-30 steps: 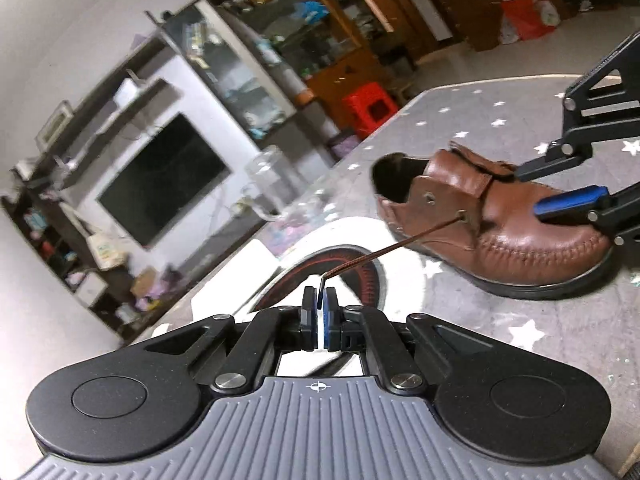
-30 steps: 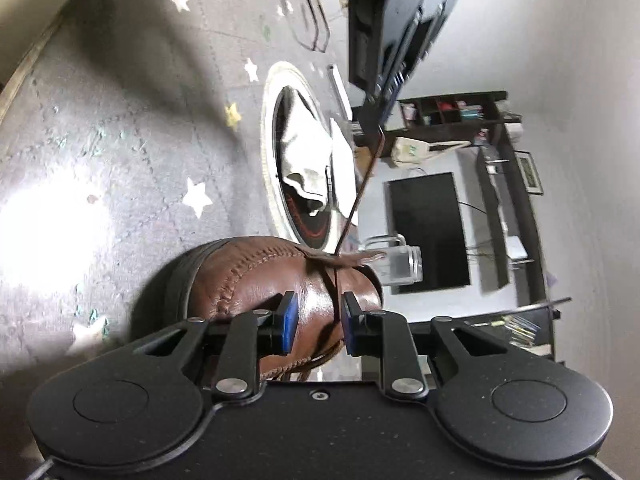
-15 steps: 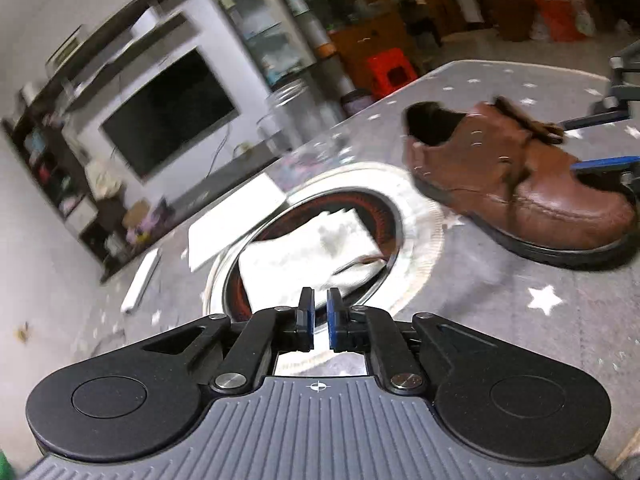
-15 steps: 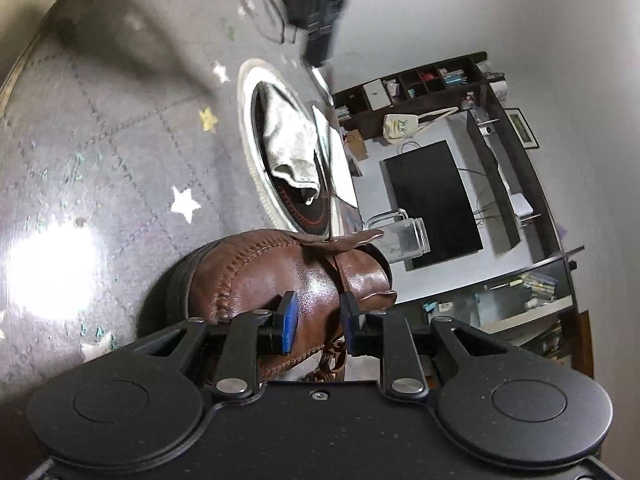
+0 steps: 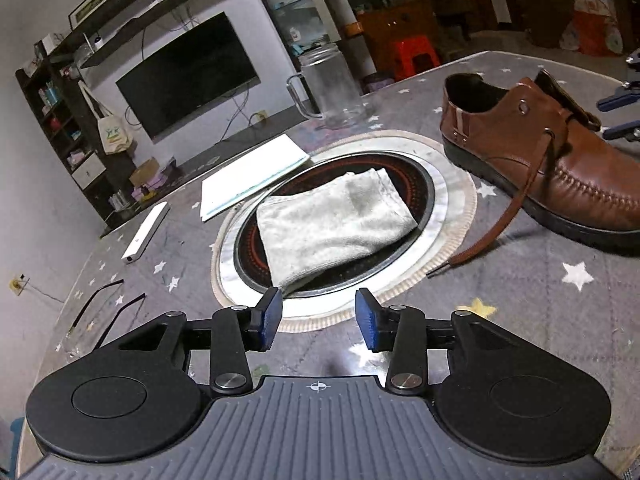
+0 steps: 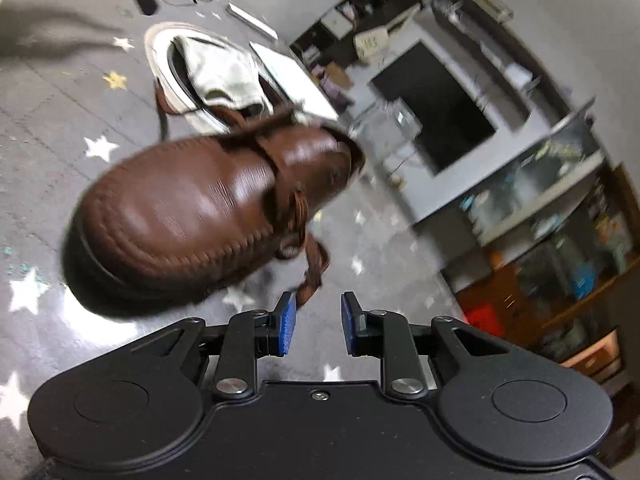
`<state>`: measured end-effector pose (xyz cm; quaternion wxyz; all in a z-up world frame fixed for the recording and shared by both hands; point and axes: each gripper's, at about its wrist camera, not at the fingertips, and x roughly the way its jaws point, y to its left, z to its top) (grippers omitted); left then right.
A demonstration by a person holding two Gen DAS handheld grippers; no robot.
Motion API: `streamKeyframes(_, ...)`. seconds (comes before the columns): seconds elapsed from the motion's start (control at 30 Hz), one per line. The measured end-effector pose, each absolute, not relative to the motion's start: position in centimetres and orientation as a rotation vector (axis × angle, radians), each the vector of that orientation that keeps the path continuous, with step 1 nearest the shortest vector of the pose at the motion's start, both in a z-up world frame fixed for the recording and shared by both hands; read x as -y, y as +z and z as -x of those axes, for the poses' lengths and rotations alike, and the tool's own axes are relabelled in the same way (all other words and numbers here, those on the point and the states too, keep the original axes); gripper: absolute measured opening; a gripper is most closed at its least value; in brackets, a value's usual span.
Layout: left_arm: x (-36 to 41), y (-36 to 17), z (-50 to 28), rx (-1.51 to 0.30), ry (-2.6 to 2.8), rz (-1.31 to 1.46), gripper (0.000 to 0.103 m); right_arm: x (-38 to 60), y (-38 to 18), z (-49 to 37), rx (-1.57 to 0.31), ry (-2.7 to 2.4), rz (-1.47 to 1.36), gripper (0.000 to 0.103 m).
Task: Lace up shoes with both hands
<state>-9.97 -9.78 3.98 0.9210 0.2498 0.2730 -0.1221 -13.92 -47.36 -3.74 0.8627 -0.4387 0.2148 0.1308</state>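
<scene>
Left wrist view:
Left tool: jaws have just been opening, moderately wide, nothing between them.
Shoe: on the surface, right of the cloth.
Lace: slack, trailing from the eyelet.

Right wrist view:
Right tool: narrow gap, empty; other lace end just ahead.
Risk: blurred approach may miss that end.

The left gripper had black linkage arms with silver screws, blue ribbed pads, two round black discs and a grey ridged housing bearing a small crosshair mark. The right gripper matched it, with a plain black housing.
</scene>
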Motion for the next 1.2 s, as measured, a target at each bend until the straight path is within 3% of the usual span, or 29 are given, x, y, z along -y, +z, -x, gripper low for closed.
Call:
streamKeyframes(0.4, 10.5, 3.4, 8.0, -0.583, -0.23, -0.537, 0.045, 50.6, -1.7, 8.6, -0.507, 0.301, 0.731, 0.026)
streamKeyframes(0.8, 11.9, 2.4, 6.3, -0.613, -0.254, -0.574, 0.048, 52.0, -1.2, 0.0, -0.683, 0.516, 0.411, 0.025)
streamKeyframes(0.97, 12.3, 2.4, 6.2, -0.607, -0.265, -0.577, 0.048, 52.5, -1.5, -0.8, -0.713, 0.537, 0.331, 0.003)
streamKeyframes(1.2, 12.6, 3.2, 7.1, -0.558, -0.287, -0.582, 0.049, 55.9, -0.9, 1.1, -0.713, 0.328, 0.335, 0.003)
